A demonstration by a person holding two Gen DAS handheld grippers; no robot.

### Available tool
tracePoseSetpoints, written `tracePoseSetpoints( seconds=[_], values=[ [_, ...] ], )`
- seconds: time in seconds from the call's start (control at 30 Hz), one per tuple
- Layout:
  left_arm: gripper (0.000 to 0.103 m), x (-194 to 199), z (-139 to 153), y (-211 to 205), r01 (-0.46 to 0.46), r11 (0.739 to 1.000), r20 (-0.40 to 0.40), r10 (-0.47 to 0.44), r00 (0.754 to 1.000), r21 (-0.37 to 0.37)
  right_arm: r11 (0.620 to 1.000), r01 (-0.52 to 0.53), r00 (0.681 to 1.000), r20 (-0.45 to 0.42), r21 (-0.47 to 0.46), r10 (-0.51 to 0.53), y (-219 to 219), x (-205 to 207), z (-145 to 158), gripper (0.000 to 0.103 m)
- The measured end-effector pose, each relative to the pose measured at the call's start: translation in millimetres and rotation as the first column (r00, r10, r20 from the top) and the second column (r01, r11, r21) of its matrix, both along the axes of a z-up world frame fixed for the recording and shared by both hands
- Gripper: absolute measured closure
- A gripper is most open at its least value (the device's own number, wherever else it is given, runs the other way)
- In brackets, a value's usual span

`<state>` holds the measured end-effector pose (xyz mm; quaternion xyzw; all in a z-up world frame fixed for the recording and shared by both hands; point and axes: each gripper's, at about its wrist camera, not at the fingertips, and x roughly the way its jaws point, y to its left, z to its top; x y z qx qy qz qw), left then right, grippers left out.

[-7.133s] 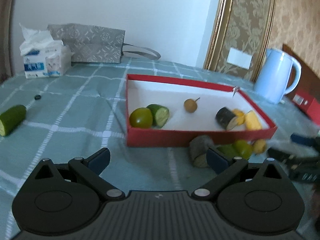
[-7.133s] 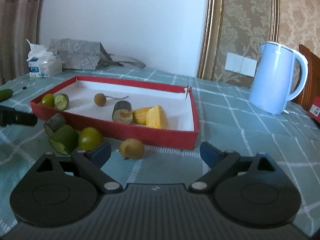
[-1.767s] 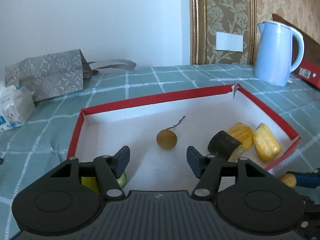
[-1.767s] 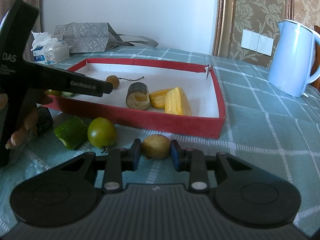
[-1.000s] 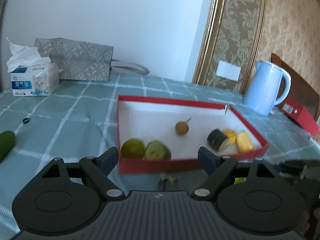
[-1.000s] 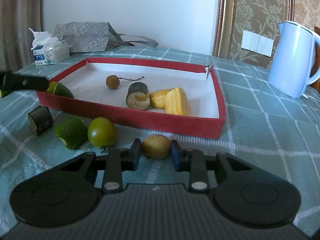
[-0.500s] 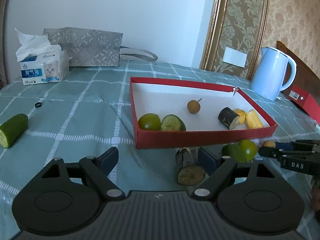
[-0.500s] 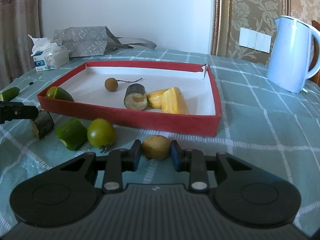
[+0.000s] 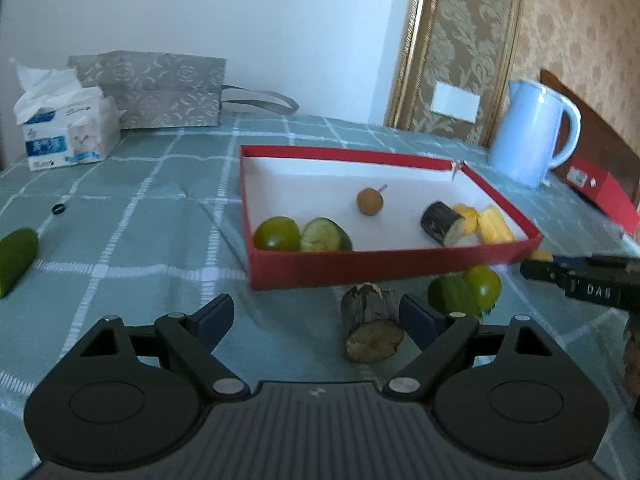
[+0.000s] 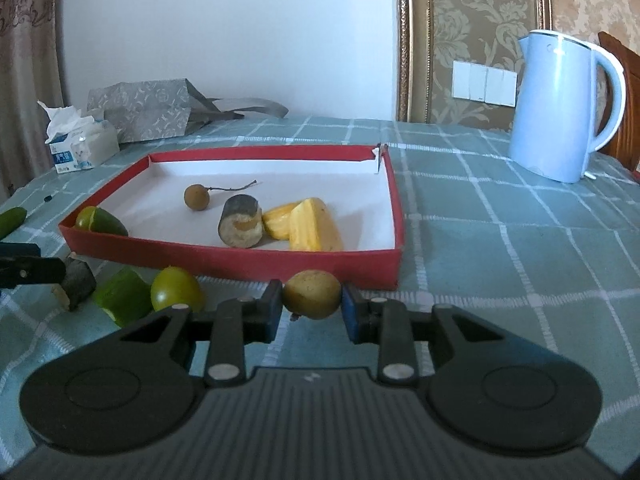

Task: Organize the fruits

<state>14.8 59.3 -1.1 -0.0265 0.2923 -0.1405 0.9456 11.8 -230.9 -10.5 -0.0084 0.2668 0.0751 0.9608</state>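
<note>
A red tray [image 9: 380, 266] [image 10: 240, 258] holds a green fruit [image 9: 277, 234], a cucumber piece [image 9: 326, 235], a small brown fruit [image 9: 370, 201], a dark cut piece [image 9: 442, 222] and yellow pieces [image 10: 310, 226]. My right gripper [image 10: 312, 306] is shut on a yellowish round fruit [image 10: 312, 294], just in front of the tray's near wall. My left gripper [image 9: 316, 322] is open; a dark bark-like piece [image 9: 370, 322] lies by its right finger. A green fruit [image 10: 176, 290] and a cucumber chunk [image 10: 122, 298] lie in front of the tray.
A pale blue kettle [image 10: 564, 108] stands at the right rear. A tissue box [image 9: 66, 136] and a grey bag [image 9: 160, 90] are at the back left. A cucumber half [image 9: 14, 258] and a small black ring [image 9: 59, 209] lie far left.
My right gripper has lifted the yellowish fruit slightly and moved closer to the tray. My left gripper has come nearer to the dark piece.
</note>
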Motion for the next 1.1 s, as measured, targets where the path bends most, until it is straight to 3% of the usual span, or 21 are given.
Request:
tracePoseSetpoints(
  seconds=[0.17, 0.27, 0.33, 0.4, 0.57, 0.73, 0.93, 1.1],
  values=[
    [0.013, -2.1, -3.3, -23.2, 0.004, 0.993, 0.029, -0.007, 1.000, 0.116, 1.000, -0.012, 1.000, -0.008, -0.009, 0.012, 3.8, -0.2, -1.8, 0.074],
    [0.035, -0.1, -8.2, -35.5, -0.005, 0.980, 0.032, -0.001, 0.999, 0.201, 1.000, -0.018, 1.000, -0.011, -0.008, 0.018, 4.4, -0.3, -1.7, 0.074],
    [0.060, -1.1, -9.0, -39.8, 0.024, 0.979, 0.019, -0.028, 0.999, 0.201, 1.000, -0.021, 1.000, -0.012, -0.003, 0.021, 4.5, -0.5, -1.7, 0.074],
    [0.070, -2.3, -8.9, -43.1, 0.032, 0.978, 0.018, -0.037, 0.999, 0.207, 1.000, -0.024, 1.000, -0.011, -0.008, 0.024, 5.3, -1.2, -1.8, 0.074],
    [0.071, -5.8, -7.2, -44.4, 0.018, 0.976, 0.055, -0.031, 0.998, 0.218, 1.000, -0.030, 0.999, -0.014, -0.006, 0.030, 5.3, -1.4, -1.5, 0.074],
    [0.071, -7.3, 13.1, -46.2, 0.006, 0.983, 0.123, -0.029, 0.992, 0.182, 0.999, -0.034, 0.999, -0.022, -0.012, 0.034, 7.0, -1.0, -2.8, 0.074],
    [0.071, 29.7, 34.9, -56.3, -0.028, 0.987, 0.145, 0.005, 0.989, 0.156, 0.999, -0.037, 0.999, -0.029, -0.025, 0.036, 9.1, 0.2, -4.7, 0.074],
    [0.071, 67.6, 31.0, -66.7, -0.060, 0.986, 0.108, 0.043, 0.993, 0.156, 0.999, -0.038, 0.999, -0.039, -0.027, 0.037, 9.3, 1.8, -6.3, 0.074]
  ],
)
